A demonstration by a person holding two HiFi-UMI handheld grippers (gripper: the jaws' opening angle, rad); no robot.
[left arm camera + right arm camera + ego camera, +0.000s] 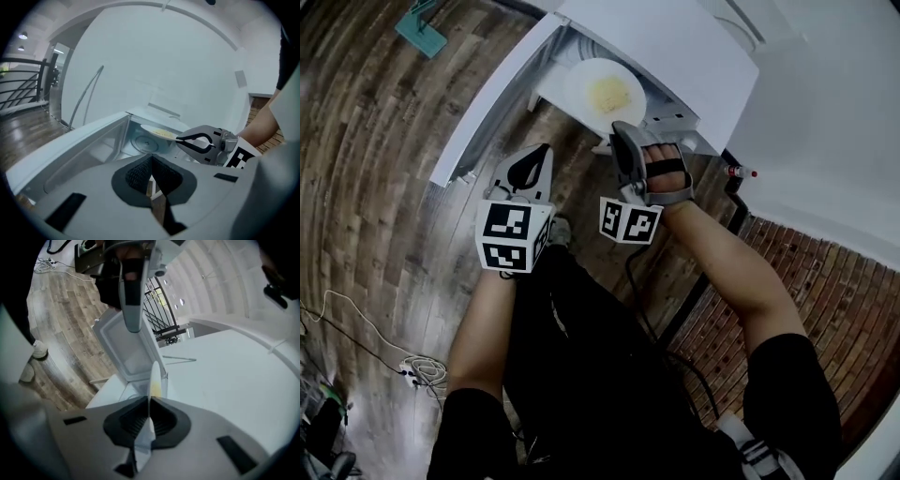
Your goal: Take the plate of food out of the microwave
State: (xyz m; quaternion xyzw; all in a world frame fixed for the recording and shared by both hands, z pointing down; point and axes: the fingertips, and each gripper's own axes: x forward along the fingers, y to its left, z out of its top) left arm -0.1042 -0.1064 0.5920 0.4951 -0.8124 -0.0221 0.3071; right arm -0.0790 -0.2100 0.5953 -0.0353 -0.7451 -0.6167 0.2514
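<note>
We see an indoor room with a kitchen corner: a white microwave (675, 47), a wood-plank floor (375, 141), a brick wall (806, 281), and loose cables (417, 370).

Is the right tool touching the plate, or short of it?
Touching. The right gripper view shows the plate edge-on, its rim pinched between the jaws of the right tool; the left gripper view shows the same grip from the side.

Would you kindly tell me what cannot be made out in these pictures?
- Food: head view, too small to identify; only a yellowish patch.
- Plate: right gripper view shows it edge-on, so its top is hidden.
- Microwave interior: head view, its own top covers most of it.
</note>
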